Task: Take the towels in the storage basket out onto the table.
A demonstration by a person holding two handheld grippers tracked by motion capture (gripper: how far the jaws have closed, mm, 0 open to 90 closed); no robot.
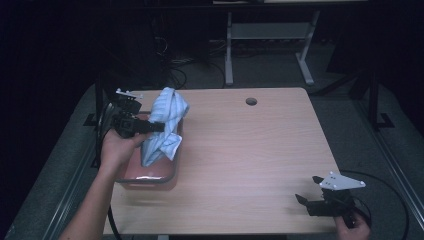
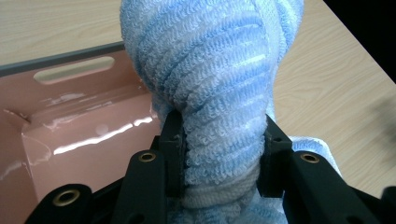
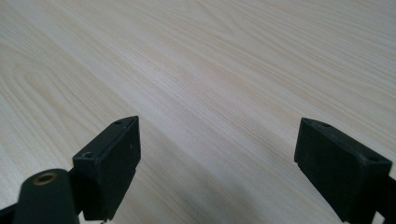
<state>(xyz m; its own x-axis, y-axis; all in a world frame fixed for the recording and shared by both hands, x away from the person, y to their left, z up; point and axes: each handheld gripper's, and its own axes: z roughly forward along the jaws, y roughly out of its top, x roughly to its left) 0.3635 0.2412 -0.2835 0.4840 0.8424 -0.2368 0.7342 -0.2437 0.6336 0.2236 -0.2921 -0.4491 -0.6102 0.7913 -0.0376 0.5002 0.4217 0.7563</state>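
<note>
Black jaws at the bottom of the left gripper view are pressed in from both sides on a bunched blue-and-white striped towel [image 2: 219,93], which rises up through the middle of the frame as a thick twisted roll. At the left of that frame, behind the towel, sits the pink bin [image 2: 70,121] with a glossy inner wall, a grey rim and a slot handle near the upper left. Pale wooden table [image 2: 336,88] shows at the right of the frame.

From the high view, the left gripper [image 1: 150,126] is at centre left of the frame, held in the person's left hand [image 1: 116,149], and it grips the towel [image 1: 165,125] about midway along its length. The top of the towel stands above the jaws; its lower end hangs down into the bin [image 1: 150,181], which rests at the table's left edge.

Jaws in the right gripper view stand wide apart, one at the lower left and one at the lower right of the frame, with bare wood grain between them. In the high view the right gripper [image 1: 301,199] sits at the lower right of the frame, low over the table's [image 1: 250,150] near right corner, well apart from the towel and bin.
</note>
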